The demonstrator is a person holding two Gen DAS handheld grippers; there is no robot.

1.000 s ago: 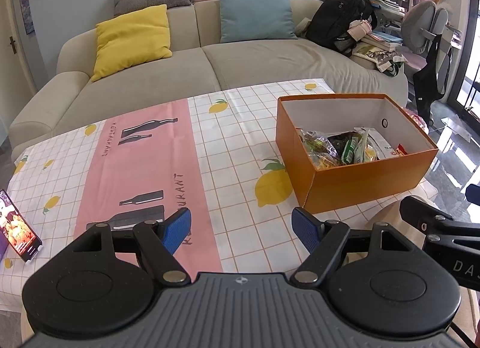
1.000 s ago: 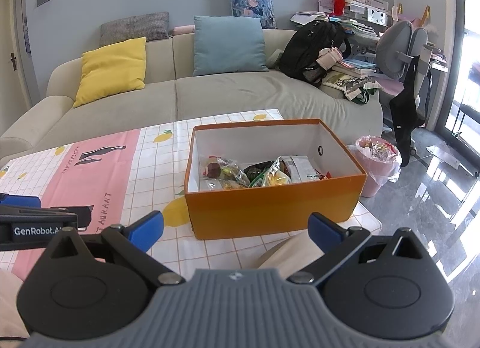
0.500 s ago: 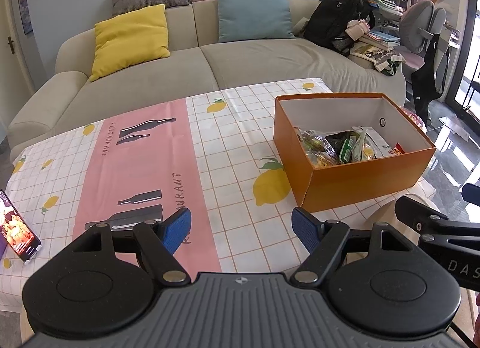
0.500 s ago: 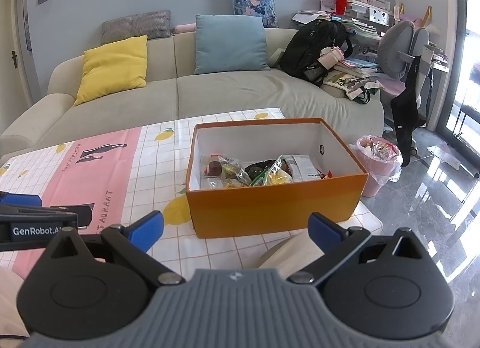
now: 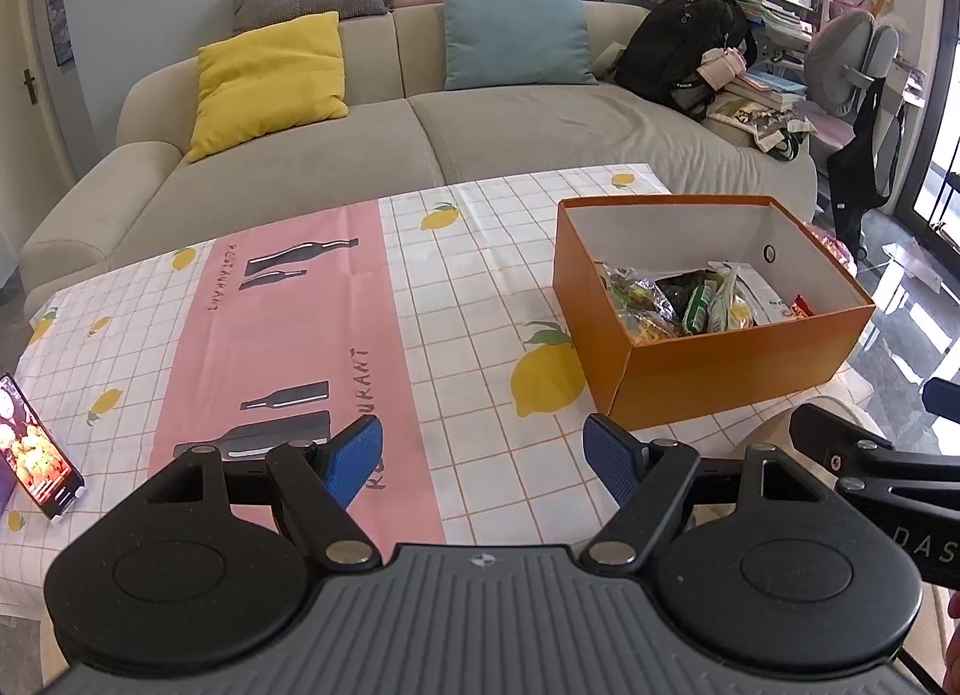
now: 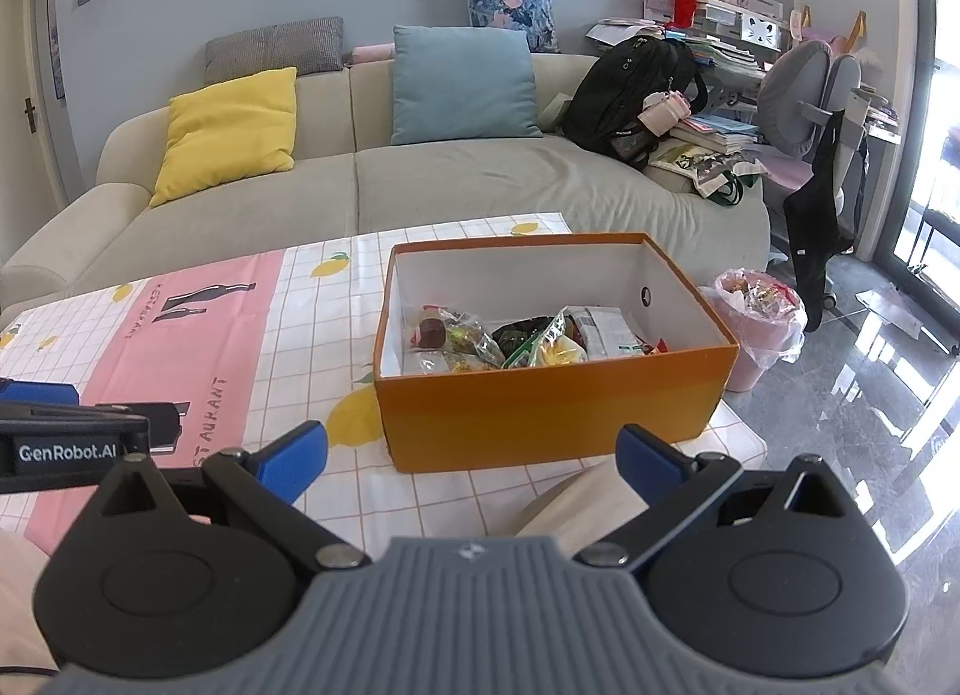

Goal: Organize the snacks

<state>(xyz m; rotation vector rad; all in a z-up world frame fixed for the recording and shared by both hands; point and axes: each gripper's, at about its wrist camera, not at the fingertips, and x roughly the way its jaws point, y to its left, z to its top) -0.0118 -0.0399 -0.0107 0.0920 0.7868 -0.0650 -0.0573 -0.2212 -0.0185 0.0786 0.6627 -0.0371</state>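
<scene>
An orange cardboard box (image 5: 738, 362) (image 6: 552, 410) with a white inside stands on the right part of the table. Several wrapped snacks (image 5: 684, 299) (image 6: 528, 338) lie in its near half. My left gripper (image 5: 483, 455) hovers open and empty above the tablecloth, left of the box and nearer than it. In the right wrist view my right gripper (image 6: 471, 455) is open and empty too, just in front of the box's near wall. Each gripper shows at the edge of the other's view.
A lemon-print tablecloth (image 5: 468, 299) with a pink stripe covers the table. A phone (image 5: 36, 455) stands propped at the near left edge. Behind the table is a beige sofa (image 6: 456, 179) with cushions and a black backpack. A pink bin (image 6: 756, 323) stands on the floor, right of the table.
Both views have drifted slightly; the box sits a touch lower and closer in frame. Both grippers stay open and empty.
</scene>
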